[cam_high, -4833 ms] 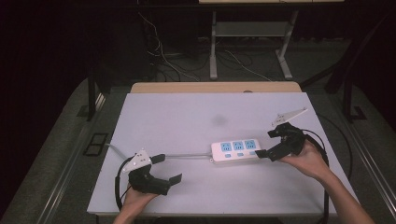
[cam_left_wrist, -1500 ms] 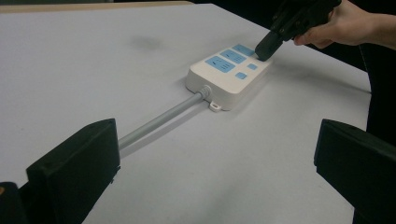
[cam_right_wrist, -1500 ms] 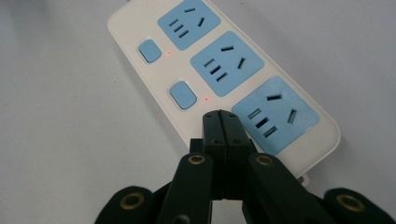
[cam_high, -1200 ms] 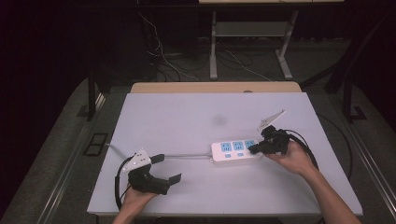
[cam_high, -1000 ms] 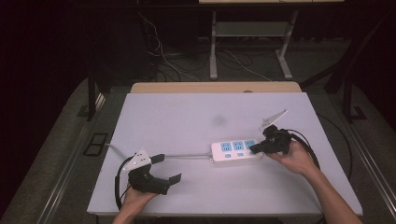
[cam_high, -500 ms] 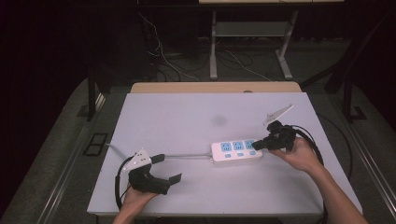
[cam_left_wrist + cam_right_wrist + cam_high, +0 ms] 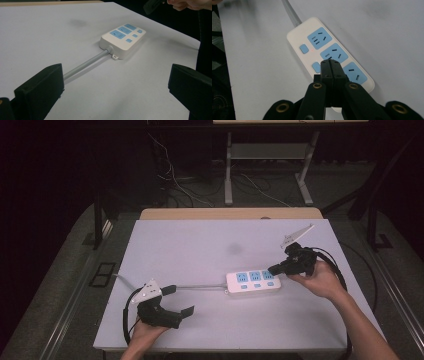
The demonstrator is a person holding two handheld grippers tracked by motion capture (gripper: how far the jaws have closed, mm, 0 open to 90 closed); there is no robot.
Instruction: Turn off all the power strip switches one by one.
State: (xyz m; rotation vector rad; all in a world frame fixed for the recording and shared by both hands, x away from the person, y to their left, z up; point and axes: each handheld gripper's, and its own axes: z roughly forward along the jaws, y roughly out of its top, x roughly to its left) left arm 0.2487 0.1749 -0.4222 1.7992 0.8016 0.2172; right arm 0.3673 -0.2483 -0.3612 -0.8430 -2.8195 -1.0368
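Lifted slightly off the power strip point(image 7: 252, 281) since half a second ago: right tongs point(image 7: 274, 268), pressed fully together with nothing between, tips just above the strip's right end. Seen along the right tongs point(image 7: 331, 65), poised over the middle of 3 blue sockets, beside 1 of the small blue buttons. Right hand point(image 7: 320, 280) angled in from the near right, wrist raised, tongs pointing left and downward. Left hand point(image 7: 145, 332) unmoved at the near left edge of the table point(image 7: 200, 240), left tongs point(image 7: 180, 301) spread wide, empty, aimed right toward the strip. Lying flat right of the table's centre: the strip, grey cord point(image 7: 200, 287) running left to pass close by the left tongs' far jaw. Faint dark smudge point(image 7: 234, 249) farther back. Clear table between left tongs and strip.
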